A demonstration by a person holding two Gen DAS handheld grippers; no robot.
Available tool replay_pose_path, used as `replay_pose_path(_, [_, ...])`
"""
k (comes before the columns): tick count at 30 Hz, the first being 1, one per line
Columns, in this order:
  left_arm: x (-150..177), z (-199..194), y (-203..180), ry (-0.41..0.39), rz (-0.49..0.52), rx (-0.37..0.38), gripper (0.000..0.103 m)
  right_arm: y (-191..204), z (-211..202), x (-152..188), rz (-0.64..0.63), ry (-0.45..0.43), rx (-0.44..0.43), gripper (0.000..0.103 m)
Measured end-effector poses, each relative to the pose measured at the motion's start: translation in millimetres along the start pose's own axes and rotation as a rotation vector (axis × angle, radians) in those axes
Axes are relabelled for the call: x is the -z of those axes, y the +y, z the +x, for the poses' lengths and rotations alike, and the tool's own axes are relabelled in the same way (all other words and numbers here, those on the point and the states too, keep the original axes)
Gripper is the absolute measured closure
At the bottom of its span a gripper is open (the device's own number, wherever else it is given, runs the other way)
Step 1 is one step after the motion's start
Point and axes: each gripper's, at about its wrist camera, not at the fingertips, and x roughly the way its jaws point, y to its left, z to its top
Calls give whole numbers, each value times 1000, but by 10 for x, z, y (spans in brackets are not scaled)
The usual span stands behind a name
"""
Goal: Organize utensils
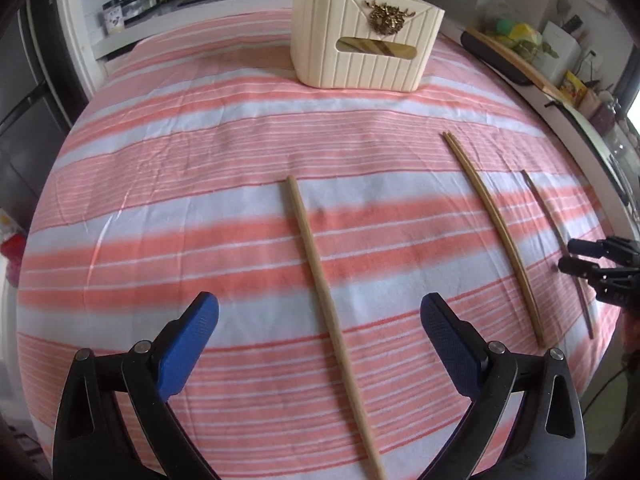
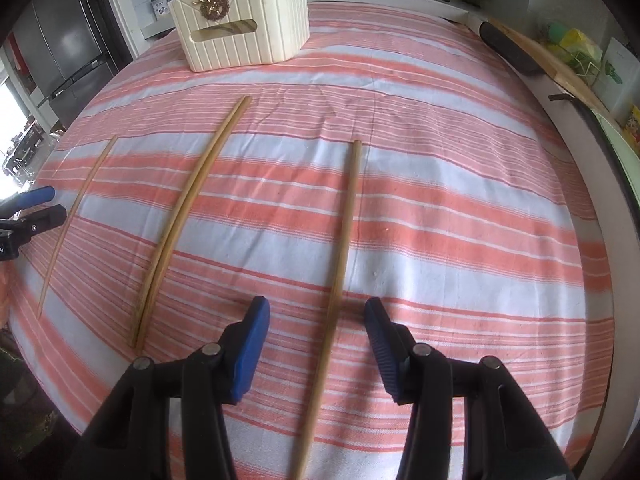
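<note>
Left wrist view: the left hand-held gripper (image 1: 320, 316) hangs released, jaws wide, straddling a long pale wooden chopstick (image 1: 320, 276) lying on the pink-and-white striped table (image 1: 180, 184). The right hand-held gripper (image 2: 318, 320), also released, straddles another single chopstick (image 2: 342, 248). Both seem aligned for pickup toward the cream ribbed holder (image 1: 360, 52) beyond.

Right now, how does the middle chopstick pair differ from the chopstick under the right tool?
1. The middle pair is two sticks lying side by side; the right chopstick lies alone.
2. No tool is over the middle pair; the right chopstick runs between the open fingers of the right tool.
Shared: both are light wood, flat on the striped cloth, thick ends toward the cream holder.
</note>
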Motion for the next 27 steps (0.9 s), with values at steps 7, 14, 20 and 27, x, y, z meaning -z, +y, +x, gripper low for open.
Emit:
replay_pose_path(7, [-402, 463, 27, 118, 27, -64, 30, -166, 270, -577, 11, 30, 0, 65])
replay_pose_path(14, [-485, 455, -79, 74, 52, -70, 98, -215, 467, -1037, 26, 12, 23, 97])
replay_pose_path(20, [-568, -4, 40, -61, -37, -10, 98, -329, 176, -1139, 121, -123, -80, 97])
replay_pose_path(27, [-700, -980, 84, -281, -64, 79, 98, -187, -919, -1090, 97, -371, -147, 97])
